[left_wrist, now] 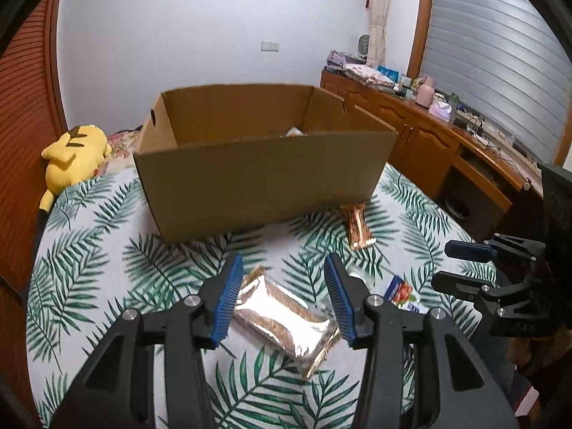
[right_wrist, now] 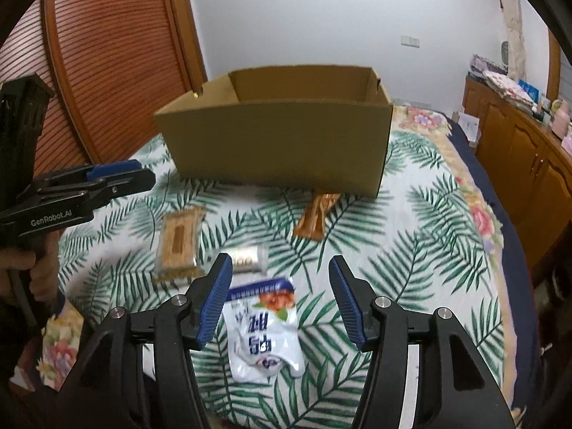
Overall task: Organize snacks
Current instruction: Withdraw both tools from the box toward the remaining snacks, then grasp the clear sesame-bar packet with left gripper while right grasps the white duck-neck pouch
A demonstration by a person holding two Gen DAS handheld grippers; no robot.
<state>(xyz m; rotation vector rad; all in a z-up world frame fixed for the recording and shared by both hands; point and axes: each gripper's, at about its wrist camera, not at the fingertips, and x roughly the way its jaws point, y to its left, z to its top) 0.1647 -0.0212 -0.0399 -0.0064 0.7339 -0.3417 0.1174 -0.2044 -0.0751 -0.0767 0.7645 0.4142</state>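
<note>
An open cardboard box (left_wrist: 257, 178) stands on the leaf-print bed; it also shows in the right wrist view (right_wrist: 279, 150). My left gripper (left_wrist: 284, 296) is open, its jaws either side of a silver foil snack pack (left_wrist: 286, 321), which also shows in the right wrist view (right_wrist: 178, 243). My right gripper (right_wrist: 280, 300) is open over a white and blue snack bag (right_wrist: 264, 329), seen partly in the left wrist view (left_wrist: 402, 293). A brown wrapped bar (left_wrist: 357, 225) lies by the box's front; it also shows in the right wrist view (right_wrist: 316, 218). A small clear snack pack (right_wrist: 248, 259) lies beyond the white bag.
A yellow plush toy (left_wrist: 71, 157) lies at the bed's far left. A wooden cabinet (left_wrist: 429, 136) with clutter runs along the right. A slatted wooden door (right_wrist: 107, 53) stands to the left. Something pale lies inside the box (left_wrist: 295, 131).
</note>
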